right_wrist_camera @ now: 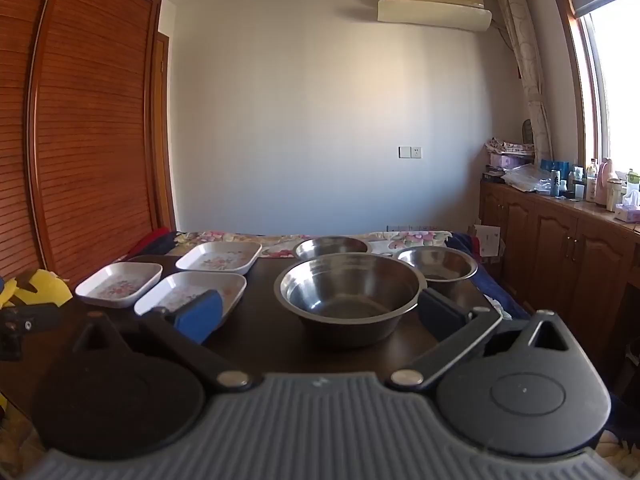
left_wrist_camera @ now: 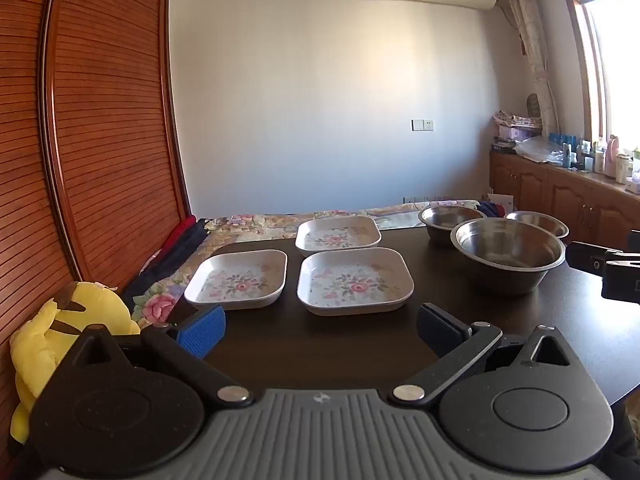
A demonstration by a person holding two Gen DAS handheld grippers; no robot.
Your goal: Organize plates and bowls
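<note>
Three square white plates with flower prints lie on the dark table (left_wrist_camera: pixel 320 344): one near left (left_wrist_camera: pixel 238 278), one near centre (left_wrist_camera: pixel 354 280), one behind (left_wrist_camera: pixel 338 232). Three steel bowls stand to the right: a large one (left_wrist_camera: pixel 508 250) in front, two smaller ones (left_wrist_camera: pixel 450 218) (left_wrist_camera: pixel 538 222) behind. My left gripper (left_wrist_camera: pixel 320 326) is open, just short of the near plates. In the right wrist view my right gripper (right_wrist_camera: pixel 320 312) is open, with the large bowl (right_wrist_camera: pixel 348 290) between and just beyond its fingertips. The plates (right_wrist_camera: pixel 192 292) sit to its left.
A yellow plush toy (left_wrist_camera: pixel 60 344) lies off the table's left edge by a slatted wooden wardrobe (left_wrist_camera: pixel 100 120). A flowered bedspread (left_wrist_camera: pixel 256 222) lies behind the table. Wooden cabinets (right_wrist_camera: pixel 560 248) with bottles line the right wall under the window.
</note>
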